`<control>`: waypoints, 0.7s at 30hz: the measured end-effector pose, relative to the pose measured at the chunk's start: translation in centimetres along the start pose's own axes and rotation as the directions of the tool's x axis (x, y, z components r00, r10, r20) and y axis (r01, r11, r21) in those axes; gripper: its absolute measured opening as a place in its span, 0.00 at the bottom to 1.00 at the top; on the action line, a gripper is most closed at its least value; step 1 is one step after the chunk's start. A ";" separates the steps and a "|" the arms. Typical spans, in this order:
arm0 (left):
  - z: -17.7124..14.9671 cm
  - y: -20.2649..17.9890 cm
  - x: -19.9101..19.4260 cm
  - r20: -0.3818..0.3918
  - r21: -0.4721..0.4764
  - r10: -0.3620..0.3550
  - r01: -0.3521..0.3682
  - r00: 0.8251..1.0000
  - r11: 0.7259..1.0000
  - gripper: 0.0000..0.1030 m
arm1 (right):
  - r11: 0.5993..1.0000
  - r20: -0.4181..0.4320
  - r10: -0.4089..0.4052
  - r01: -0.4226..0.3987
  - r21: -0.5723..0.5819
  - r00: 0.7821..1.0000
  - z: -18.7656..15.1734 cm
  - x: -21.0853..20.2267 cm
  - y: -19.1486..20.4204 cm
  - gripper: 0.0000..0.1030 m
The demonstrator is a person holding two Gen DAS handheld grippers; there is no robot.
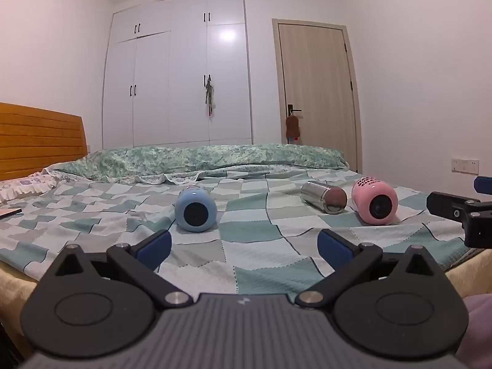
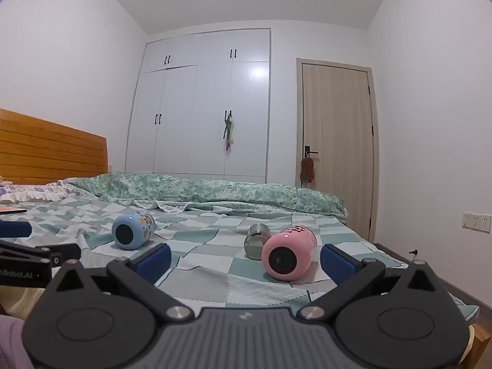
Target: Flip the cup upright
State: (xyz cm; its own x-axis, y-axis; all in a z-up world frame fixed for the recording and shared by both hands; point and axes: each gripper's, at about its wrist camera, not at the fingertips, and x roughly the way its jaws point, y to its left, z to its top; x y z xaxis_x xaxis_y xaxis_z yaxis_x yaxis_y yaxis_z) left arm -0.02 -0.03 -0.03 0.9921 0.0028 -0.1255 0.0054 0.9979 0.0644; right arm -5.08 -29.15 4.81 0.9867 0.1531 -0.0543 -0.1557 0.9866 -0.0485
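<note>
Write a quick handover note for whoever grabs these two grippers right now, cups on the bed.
Left hand-held gripper: open, empty, facing the blue cup.
Right hand-held gripper: open, empty, close to the pink cup.
All three cups lie on their sides on the checked bedspread; the steel cup lies just behind the pink one.
Done: nothing is upright.
Left: stand up all three.

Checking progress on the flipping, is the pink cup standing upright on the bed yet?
No, the pink cup lies on its side on the checked bedspread, its round end facing the right wrist camera.
</note>
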 end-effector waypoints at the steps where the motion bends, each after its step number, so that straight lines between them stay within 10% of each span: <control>1: 0.0 0.0 0.0 -0.001 -0.001 -0.002 0.002 1.000 1.000 1.00 | 1.000 0.001 0.000 0.000 0.000 1.000 0.0 0.0 0.0 1.00; 21: 0.1 0.2 -0.4 0.016 -0.018 -0.009 0.009 1.000 1.000 1.00 | 1.000 -0.001 0.000 0.000 -0.003 1.000 0.0 0.0 0.1 1.00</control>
State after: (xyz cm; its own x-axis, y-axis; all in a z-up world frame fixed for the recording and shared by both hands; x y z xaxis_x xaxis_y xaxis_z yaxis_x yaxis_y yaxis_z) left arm -0.43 0.21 0.11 0.9938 -0.0069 -0.1107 0.0119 0.9989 0.0450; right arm -5.13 -29.10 4.84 0.9868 0.1526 -0.0550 -0.1555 0.9865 -0.0519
